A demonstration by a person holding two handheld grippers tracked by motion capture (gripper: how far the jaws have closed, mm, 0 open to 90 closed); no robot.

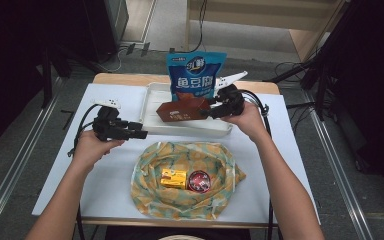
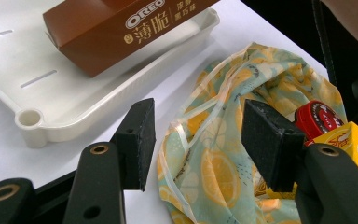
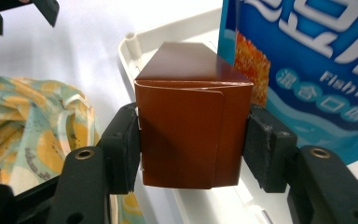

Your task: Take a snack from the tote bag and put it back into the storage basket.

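The white table carried everything. At its twelve o'clock side lay the white tray, with the blue snack bag standing upright at the tray's far edge. Toward six o'clock, a lemon-print cloth bag lay open and flat — inside it a yellow box with a round red tin just beside it at three o'clock. The brown Oreo box sat tilted over the tray, its end clamped between the pads of the right gripper, which reached in from three o'clock. The left gripper hovered at nine o'clock of the tray — jaws spread, nothing between them, above the cloth bag's edge.
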